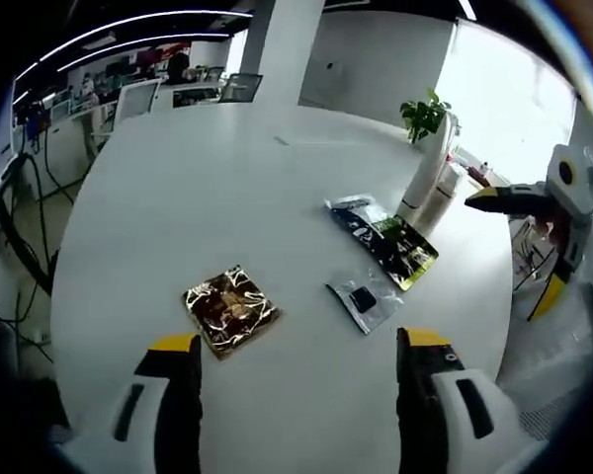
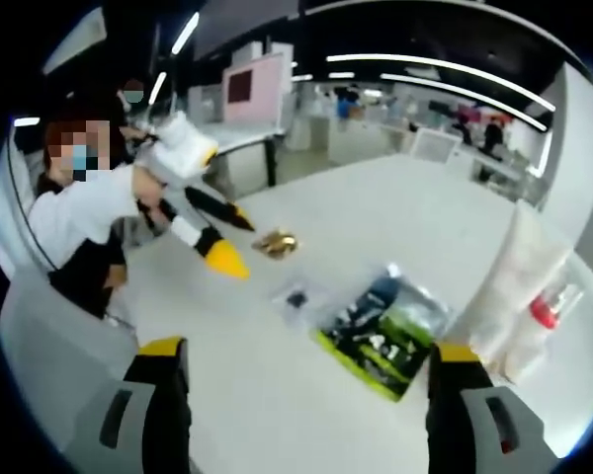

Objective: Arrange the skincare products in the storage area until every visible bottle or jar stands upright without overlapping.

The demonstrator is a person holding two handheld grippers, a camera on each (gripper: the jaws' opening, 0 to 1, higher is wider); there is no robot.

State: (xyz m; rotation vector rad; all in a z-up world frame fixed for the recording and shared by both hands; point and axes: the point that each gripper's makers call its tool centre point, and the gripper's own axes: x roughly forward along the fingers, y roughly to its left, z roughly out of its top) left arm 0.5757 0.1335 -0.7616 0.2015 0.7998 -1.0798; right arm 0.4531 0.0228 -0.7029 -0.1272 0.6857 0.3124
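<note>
Worktop, white and round, carries the things in the left gripper view. Left gripper fingers rise from the bottom, spread wide, holding nothing. Gold sachet lies flat just ahead of the left finger, slightly inboard of it, not touching. Small clear sachet w/ a dark patch lies flat just ahead of the right finger, apart from it. Green-and-black packet lies flat farther out, past the clear sachet. White bottles stand upright beside the packet's far end, near a potted plant. Right gripper comes in from the right edge, over the worktop rim, fingers apart and empty.

Right gripper view: own fingers wide, nothing between them. Green-and-black packet sits ahead, between the two fingers but closer to the right one, no contact. Clear sachet just left of it; gold sachet farther off. Left gripper hangs near the gold sachet, held by a person. White bottles stand at right, next to the packet.
</note>
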